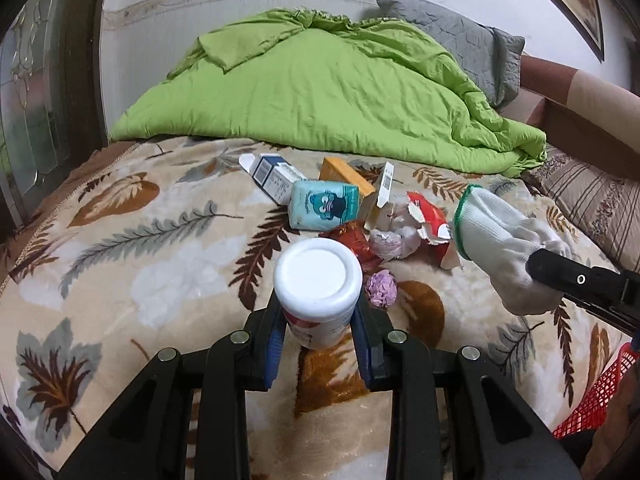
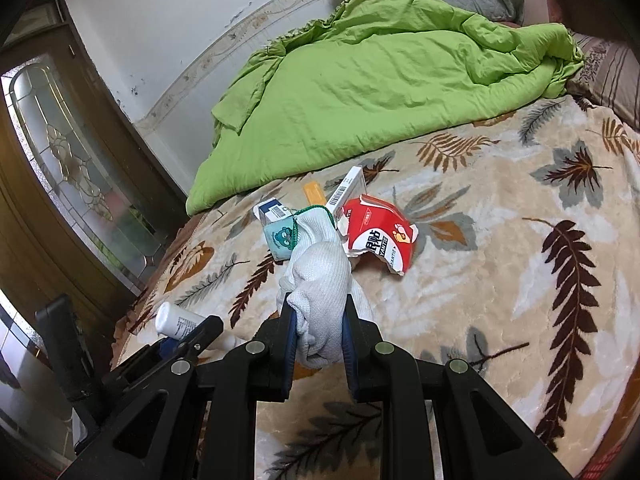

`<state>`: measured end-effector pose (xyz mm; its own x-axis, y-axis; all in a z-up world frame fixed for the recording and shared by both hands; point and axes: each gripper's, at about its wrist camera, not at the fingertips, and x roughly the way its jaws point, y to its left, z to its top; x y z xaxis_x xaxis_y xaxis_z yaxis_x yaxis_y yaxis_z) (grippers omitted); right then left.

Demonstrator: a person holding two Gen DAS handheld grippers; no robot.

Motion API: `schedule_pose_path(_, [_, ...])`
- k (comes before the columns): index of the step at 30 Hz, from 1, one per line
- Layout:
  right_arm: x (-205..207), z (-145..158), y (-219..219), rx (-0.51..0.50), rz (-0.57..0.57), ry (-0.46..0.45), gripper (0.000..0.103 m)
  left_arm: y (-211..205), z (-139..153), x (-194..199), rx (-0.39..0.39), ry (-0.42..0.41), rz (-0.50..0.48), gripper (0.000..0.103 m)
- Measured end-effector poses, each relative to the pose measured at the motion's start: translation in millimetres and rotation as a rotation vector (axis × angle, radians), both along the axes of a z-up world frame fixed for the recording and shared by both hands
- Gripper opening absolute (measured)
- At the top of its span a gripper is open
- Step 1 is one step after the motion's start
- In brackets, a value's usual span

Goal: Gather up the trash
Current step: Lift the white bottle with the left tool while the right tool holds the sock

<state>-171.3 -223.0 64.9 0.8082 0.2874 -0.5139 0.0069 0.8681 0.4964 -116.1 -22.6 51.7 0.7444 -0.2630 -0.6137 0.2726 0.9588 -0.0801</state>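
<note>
White plastic bottle: round cap toward camera, clamped between left claw pads. White knit glove, green cuff: bunched, pinched in right claw. Beyond claws on bed: teal tissue pack, torn red-white carton, blue-white box, crumpled wrappers.

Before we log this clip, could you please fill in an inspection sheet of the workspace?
Surface: leaf-print blanket covering a bed.
Job's things: white bottle and white glove held; small boxes, torn red packet, blue tissue pack, crumpled wrappers lying together mid-bed.
Clutter: green quilt, grey pillow, red mesh basket at the edge.
Grippers: left gripper clamps the bottle; right gripper clamps the glove.
Cables: nothing seen.
Surroundings: wall, glass-panelled door.
</note>
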Motion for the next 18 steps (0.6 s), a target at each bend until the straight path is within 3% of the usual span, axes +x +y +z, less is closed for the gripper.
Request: schedule_pose_path(18, [4.1, -1.9, 4.1, -0.014, 0.005, 0.012, 0.022, 4.7, -5.9, 7.5, -0.038, 0.023, 0.006, 0.029])
